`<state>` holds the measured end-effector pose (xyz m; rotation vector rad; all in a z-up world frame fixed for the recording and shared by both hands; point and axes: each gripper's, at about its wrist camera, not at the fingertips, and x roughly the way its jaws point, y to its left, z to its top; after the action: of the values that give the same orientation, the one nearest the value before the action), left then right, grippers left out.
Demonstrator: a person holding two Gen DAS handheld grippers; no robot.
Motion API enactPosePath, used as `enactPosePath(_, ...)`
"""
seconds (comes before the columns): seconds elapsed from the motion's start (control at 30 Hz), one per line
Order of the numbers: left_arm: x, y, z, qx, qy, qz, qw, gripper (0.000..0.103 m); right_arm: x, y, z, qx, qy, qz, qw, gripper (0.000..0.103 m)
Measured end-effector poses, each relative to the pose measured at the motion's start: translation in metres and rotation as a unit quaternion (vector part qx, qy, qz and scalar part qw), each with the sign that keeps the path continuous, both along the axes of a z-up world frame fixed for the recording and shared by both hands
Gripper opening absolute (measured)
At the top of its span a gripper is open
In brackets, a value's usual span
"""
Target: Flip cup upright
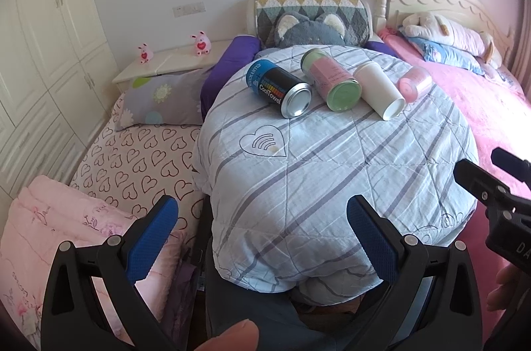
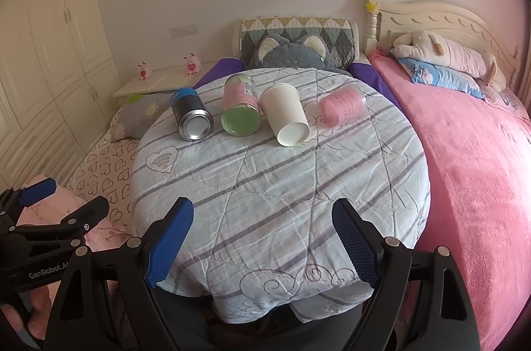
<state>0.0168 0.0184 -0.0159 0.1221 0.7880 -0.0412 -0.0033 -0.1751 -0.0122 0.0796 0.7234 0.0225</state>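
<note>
Four containers lie on their sides in a row at the far side of a striped quilt point(image 1: 332, 171) point(image 2: 282, 185): a blue-black metal can point(image 1: 277, 87) point(image 2: 190, 115), a green-pink jar point(image 1: 330, 82) point(image 2: 239, 107), a white paper cup point(image 1: 380, 88) point(image 2: 286, 115) and a pink cup point(image 1: 415, 83) point(image 2: 341, 105). My left gripper point(image 1: 262, 238) is open and empty at the quilt's near left edge. My right gripper point(image 2: 262, 241) is open and empty at the near edge. Each gripper also shows at the side of the other's view, the right point(image 1: 497, 205) and the left point(image 2: 49, 218).
A pink bed point(image 2: 471, 171) with a plush toy point(image 2: 448, 55) lies to the right. A heart-print bed point(image 1: 139, 161) with a pillow point(image 1: 162, 98) lies to the left, with a white nightstand point(image 1: 166, 62) and wardrobe point(image 1: 43, 52) beyond. A folded pink quilt point(image 1: 66, 238) is near left.
</note>
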Motion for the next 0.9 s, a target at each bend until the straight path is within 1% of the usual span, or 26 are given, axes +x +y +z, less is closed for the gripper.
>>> enactPosePath(0.23,0.019,0.009,-0.010,-0.002,0.012,0.012,0.9999,0.103,0.025,0.015,0.000,-0.009,0.008,0.022,1.000,0.086)
enactPosePath(0.4,0.041,0.011,-0.018,-0.007,0.025,0.015,0.9996,0.103,0.042,0.019,-0.008,-0.016,0.021,0.030,0.999,0.086)
enactPosePath(0.6,0.091,0.008,-0.019,-0.025,0.037,0.022,0.9987,0.103,0.062,0.013,-0.016,-0.018,0.031,0.024,0.999,0.086)
enactPosePath(0.7,0.126,0.003,-0.020,-0.035,0.046,0.028,0.9979,0.103,0.070,0.003,-0.020,-0.014,0.036,0.010,0.999,0.086)
enactPosePath(0.9,0.185,-0.006,-0.030,-0.050,0.079,0.042,0.9947,0.103,0.091,-0.016,-0.030,-0.004,0.056,-0.001,0.998,0.086)
